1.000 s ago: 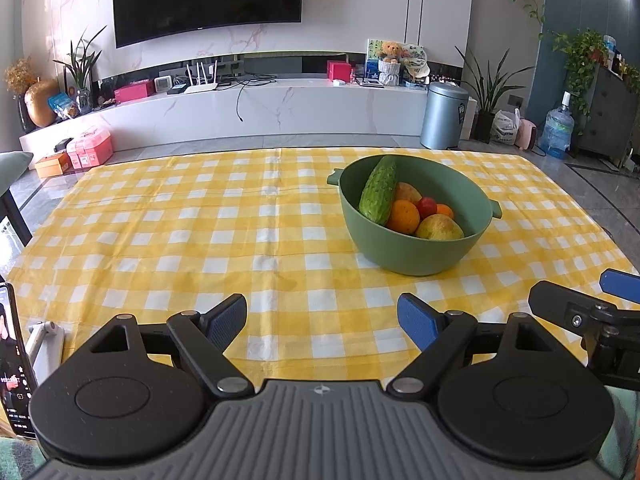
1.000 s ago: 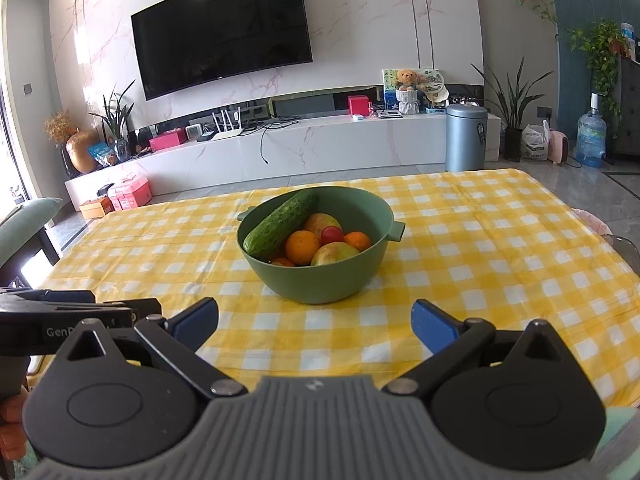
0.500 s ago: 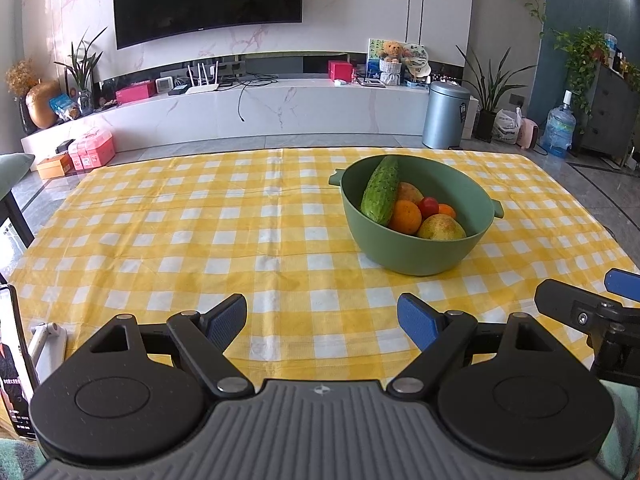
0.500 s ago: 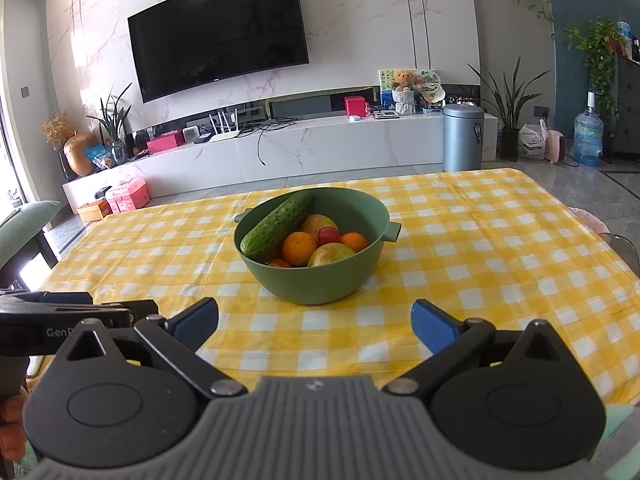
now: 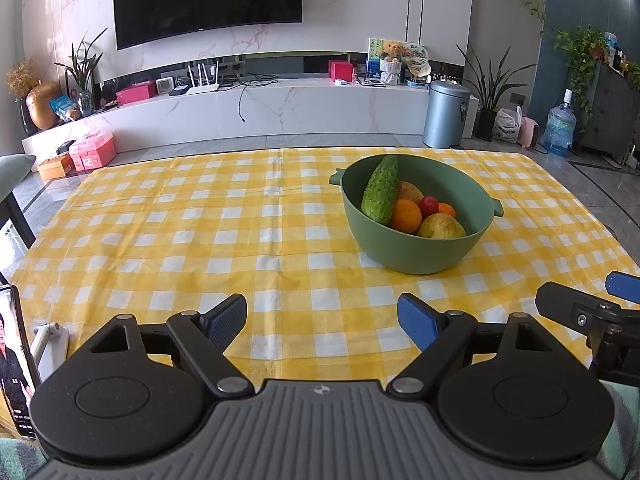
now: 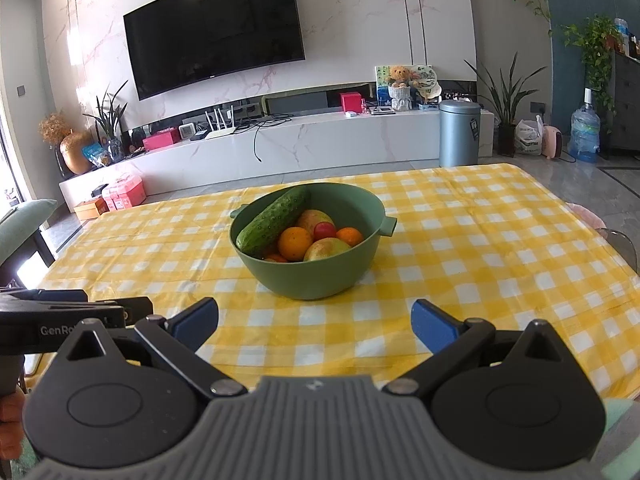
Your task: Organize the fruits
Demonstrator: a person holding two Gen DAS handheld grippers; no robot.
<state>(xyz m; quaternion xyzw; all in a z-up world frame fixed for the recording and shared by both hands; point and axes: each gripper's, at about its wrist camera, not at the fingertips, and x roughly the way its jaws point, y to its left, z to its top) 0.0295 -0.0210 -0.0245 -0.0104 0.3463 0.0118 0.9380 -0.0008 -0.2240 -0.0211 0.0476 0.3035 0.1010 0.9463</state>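
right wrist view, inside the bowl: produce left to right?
In the green plastic bowl: long green cucumber → large round orange → small red tomato → small orange at the right.

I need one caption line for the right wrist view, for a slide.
Open right gripper facing a green bowl with a cucumber and fruit on a yellow checked tablecloth.

A home living room is shown: beyond the jaws, a wall-mounted television [image 6: 216,28] is seen above a marble media console [image 6: 320,140], with houseplants [image 6: 504,96] and a checked-cloth table [image 6: 480,240].
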